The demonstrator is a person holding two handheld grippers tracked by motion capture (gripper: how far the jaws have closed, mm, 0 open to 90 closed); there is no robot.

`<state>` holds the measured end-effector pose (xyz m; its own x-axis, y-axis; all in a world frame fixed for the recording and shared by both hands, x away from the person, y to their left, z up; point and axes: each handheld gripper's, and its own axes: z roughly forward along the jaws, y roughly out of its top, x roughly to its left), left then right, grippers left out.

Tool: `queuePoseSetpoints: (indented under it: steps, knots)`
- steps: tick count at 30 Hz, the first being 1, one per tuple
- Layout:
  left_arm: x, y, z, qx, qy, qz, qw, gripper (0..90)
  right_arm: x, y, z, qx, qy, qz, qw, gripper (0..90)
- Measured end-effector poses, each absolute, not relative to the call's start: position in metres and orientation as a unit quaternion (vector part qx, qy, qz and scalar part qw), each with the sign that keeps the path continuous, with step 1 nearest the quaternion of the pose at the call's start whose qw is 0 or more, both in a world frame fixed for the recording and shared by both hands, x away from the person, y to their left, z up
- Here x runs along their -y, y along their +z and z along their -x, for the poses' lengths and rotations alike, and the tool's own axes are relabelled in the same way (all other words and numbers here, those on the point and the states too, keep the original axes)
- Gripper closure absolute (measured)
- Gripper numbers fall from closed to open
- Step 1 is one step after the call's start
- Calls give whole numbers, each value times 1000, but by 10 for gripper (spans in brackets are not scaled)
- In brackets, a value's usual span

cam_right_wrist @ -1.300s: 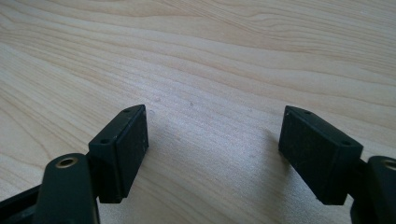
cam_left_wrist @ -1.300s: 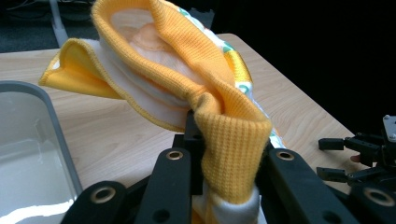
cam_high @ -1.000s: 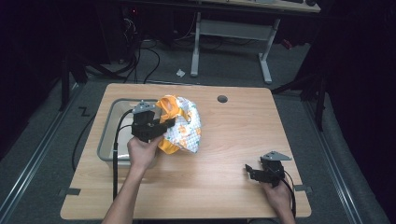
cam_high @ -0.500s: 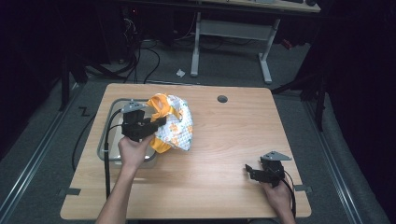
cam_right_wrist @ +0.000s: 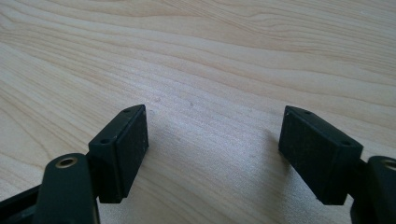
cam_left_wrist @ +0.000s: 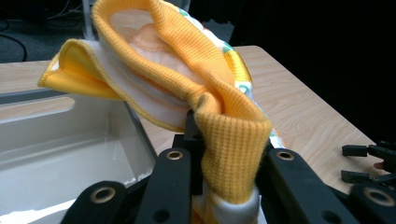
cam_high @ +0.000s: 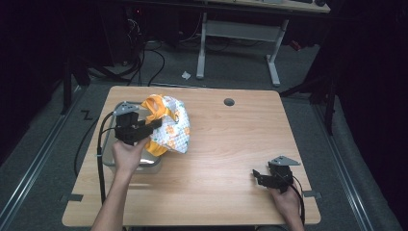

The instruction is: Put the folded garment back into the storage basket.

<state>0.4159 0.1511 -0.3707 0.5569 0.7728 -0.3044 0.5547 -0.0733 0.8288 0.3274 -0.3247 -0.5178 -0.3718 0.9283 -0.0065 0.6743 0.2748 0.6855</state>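
Observation:
An orange and white patterned garment (cam_high: 172, 129) hangs bunched at the left of the wooden table (cam_high: 231, 144), partly over a pale bin (cam_high: 144, 164). My left gripper (cam_high: 155, 124) is shut on it. In the left gripper view a fold of the garment's ribbed orange cloth (cam_left_wrist: 187, 70) is pinched between the black jaws of the left gripper (cam_left_wrist: 229, 163), and the bin's inside (cam_left_wrist: 70, 140) lies below and to the left. My right gripper (cam_high: 256, 175) rests low on the table at the front right. The right gripper (cam_right_wrist: 212, 149) stands open over bare wood (cam_right_wrist: 210, 56).
A round cable hole (cam_high: 229, 102) sits near the table's far edge. Another desk's white legs (cam_high: 274, 62) and cables stand on the dark floor beyond. The right gripper (cam_left_wrist: 369, 163) is seen far off in the left gripper view.
My left gripper has carried the garment leftward, from the table's middle-left to above the bin's right edge. The right gripper has stayed put.

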Motion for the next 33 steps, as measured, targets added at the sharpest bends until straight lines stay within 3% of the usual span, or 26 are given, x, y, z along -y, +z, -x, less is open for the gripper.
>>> queuePoseSetpoints:
  steps: [33]
  knots:
    - [-204,-380,-418,-487,109,-714,492,774,325,-518,-327,-770,304,-521,209,243]
